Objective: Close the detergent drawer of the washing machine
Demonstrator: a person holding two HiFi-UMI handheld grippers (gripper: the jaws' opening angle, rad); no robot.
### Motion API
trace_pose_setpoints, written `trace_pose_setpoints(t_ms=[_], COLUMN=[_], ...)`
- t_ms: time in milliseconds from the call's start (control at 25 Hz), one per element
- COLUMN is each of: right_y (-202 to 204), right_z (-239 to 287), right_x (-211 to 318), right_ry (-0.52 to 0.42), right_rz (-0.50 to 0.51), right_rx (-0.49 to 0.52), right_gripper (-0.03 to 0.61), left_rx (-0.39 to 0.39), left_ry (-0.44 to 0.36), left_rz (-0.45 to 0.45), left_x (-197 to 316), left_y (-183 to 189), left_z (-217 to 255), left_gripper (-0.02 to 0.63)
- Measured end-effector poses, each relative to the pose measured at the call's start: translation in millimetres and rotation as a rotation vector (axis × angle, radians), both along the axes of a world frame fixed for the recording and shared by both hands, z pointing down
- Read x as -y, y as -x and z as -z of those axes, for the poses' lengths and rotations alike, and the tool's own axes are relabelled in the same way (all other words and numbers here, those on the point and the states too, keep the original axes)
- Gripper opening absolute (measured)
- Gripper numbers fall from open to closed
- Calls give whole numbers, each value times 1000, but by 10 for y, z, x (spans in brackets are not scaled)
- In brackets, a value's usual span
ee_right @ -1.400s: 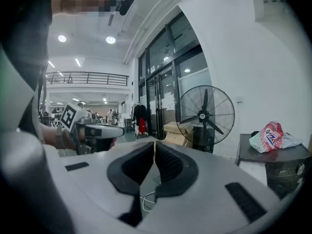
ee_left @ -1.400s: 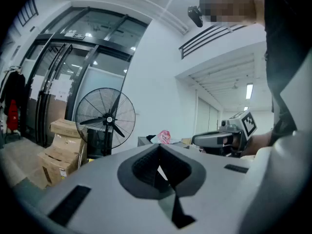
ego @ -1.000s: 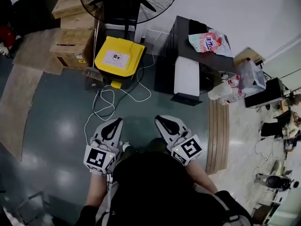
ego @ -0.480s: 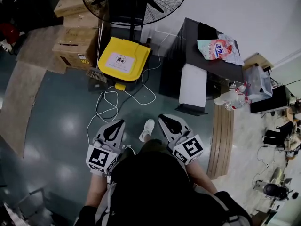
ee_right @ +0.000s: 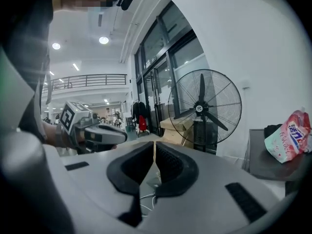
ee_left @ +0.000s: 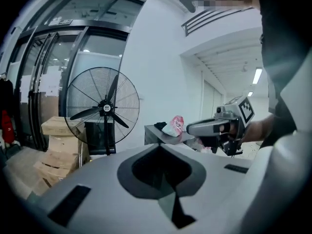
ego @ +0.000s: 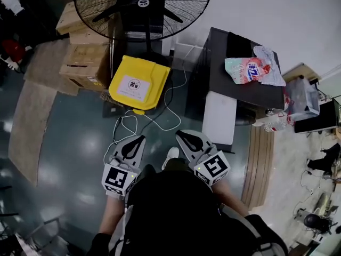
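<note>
Grey left claw (ego: pixel 141 137): jaws pressed fully together, nothing held. It is carried low in front of the body, pointing ahead.
Right claw (ego: pixel 179 134): jaws all but together, only a hairline slit between the pads, nothing in it. It is level with the left claw and a little apart from it.
Shoe (ego: pixel 171 154): white, on the floor below and between the two claws.
Cable (ego: pixel 125 126): white loops on the dark glossy floor just ahead of the left claw.
Yellow bin (ego: pixel 139 81): beyond the cable, ahead and slightly left. Judged clear of the route.
White panel (ego: pixel 218 116): ahead and to the right, jutting from the washer's near side toward the person. Judged to be the open drawer, though this steep angle does not confirm it.
Washer (ego: pixel 224 52): dark cabinet behind the panel, well apart from both claws. A detergent bag (ego: pixel 249 70) lies on its top.
Fan (ego: pixel 141 7): farthest, by the wall, beside stacked boxes (ego: pixel 85 57). No bearing on the task.
Step in hand: approach, by my judgement. Neither claw touches the washer and closing has not begun.
Next move: carry one claw right to the panel's outer face and set the closed jaws flat against it. Then press straight in along its run until flush. No grip is needed.
</note>
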State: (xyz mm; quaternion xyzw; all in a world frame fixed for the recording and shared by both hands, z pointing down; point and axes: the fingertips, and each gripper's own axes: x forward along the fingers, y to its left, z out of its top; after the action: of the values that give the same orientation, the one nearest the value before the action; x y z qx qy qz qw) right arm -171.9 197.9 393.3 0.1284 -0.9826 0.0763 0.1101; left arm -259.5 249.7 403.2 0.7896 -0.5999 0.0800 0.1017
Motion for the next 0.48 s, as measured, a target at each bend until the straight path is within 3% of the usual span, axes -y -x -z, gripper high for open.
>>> trace_pose_setpoints(t_ms=[480], right_y=[-388], right_z=[-88], right_x=[1119], right_ry=[52], right_rz=[-111], right_rx=[15], right_gripper=[26], left_rx=[10], left_ry=[64], left_rz=[-122], left_x=[1222], left_y=[-423], left_z=[-121], left_gripper=[9])
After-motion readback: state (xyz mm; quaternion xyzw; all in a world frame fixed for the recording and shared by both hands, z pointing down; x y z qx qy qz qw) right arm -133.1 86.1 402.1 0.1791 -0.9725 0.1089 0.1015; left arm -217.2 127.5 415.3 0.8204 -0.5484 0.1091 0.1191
